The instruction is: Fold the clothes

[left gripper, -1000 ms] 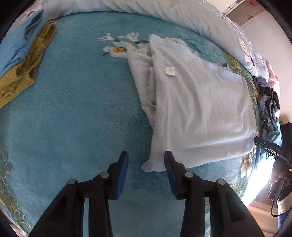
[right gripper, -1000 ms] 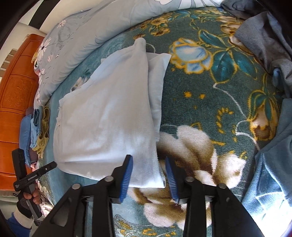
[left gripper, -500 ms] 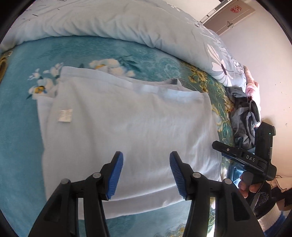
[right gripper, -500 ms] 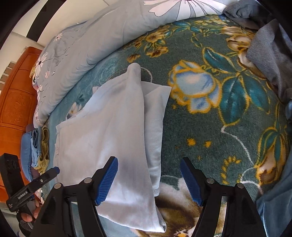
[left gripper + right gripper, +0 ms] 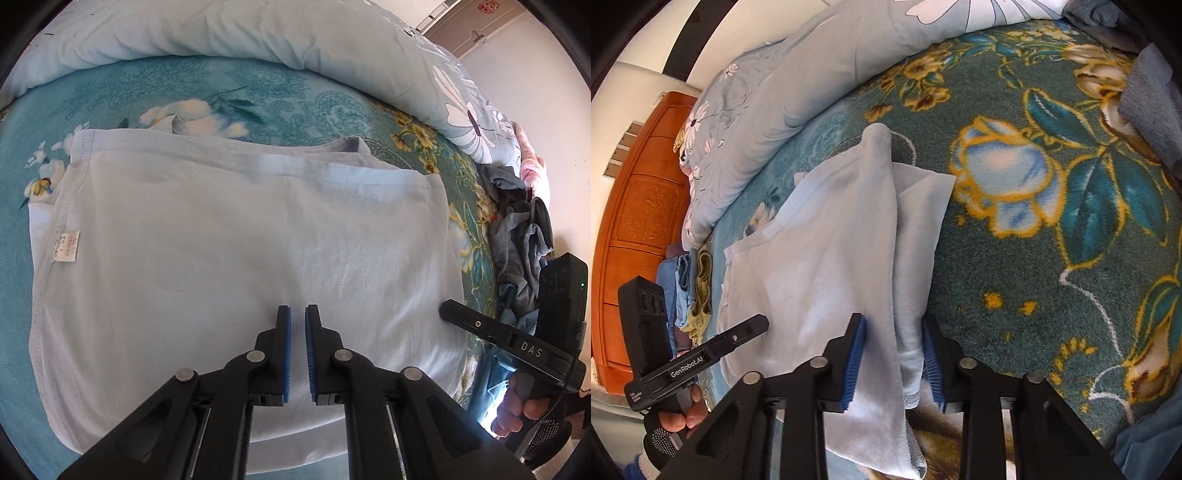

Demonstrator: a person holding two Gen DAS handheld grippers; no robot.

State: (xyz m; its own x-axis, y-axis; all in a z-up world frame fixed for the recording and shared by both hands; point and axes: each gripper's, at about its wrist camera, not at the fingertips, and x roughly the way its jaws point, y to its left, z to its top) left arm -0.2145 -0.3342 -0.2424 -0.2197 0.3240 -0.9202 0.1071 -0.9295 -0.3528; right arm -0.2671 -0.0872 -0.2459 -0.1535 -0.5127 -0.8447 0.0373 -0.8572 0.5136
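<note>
Both grippers have advanced over the pale-blue T-shirt point(image 5: 236, 258) on the floral blanket point(image 5: 1052, 258): left gripper point(image 5: 297, 314) nearly pressed together, right gripper point(image 5: 894, 332) spread astride its folded edge; partly folded, further folds likely remain.

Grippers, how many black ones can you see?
2. The left gripper hovers nearly shut over the pale blue shirt; the right gripper straddles its folded edge, open.

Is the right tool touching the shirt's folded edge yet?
Cannot tell. In the right wrist view the right tool is open astride the shirt edge, but neither contact nor gap shows plainly.
</note>
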